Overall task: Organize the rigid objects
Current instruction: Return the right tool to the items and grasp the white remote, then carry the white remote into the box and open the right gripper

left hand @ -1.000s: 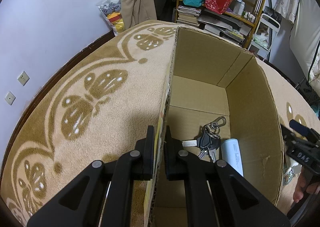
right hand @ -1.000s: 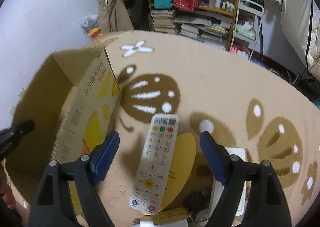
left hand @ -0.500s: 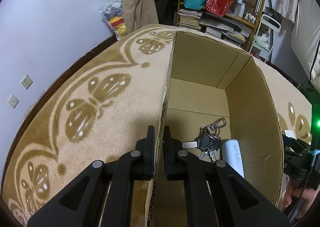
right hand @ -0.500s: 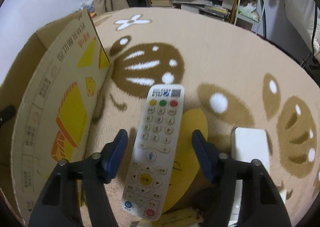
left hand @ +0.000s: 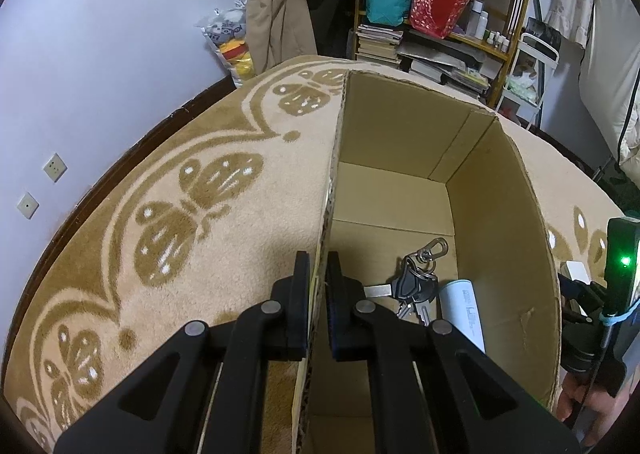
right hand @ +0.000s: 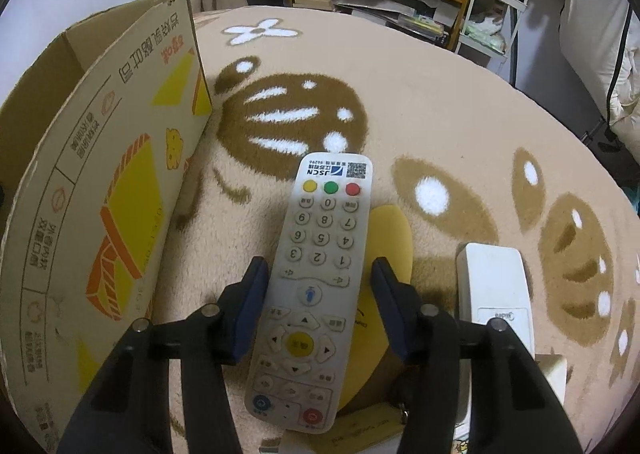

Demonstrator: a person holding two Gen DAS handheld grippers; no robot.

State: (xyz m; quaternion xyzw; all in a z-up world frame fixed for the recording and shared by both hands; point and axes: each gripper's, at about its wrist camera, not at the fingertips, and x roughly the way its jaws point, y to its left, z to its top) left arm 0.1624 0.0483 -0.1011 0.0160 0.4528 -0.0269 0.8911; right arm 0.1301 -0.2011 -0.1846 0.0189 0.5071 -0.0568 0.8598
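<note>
Your right tool [right hand: 316,294] has dropped astride the remote [right hand: 320,282] — fingers apart, not yet closed.
Left tool [left hand: 318,294] stays clamped on the box [left hand: 500,238] wall — close and lift next.

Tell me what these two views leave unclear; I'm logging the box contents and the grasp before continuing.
- Left wrist: the left gripper and its arms hide the cardboard box floor's near end.
- Left wrist: white tube print too small.
- Right wrist: right gripper straddles the remote; pad contact unclear.
- Right wrist: yellow object mostly covered by the remote.
</note>
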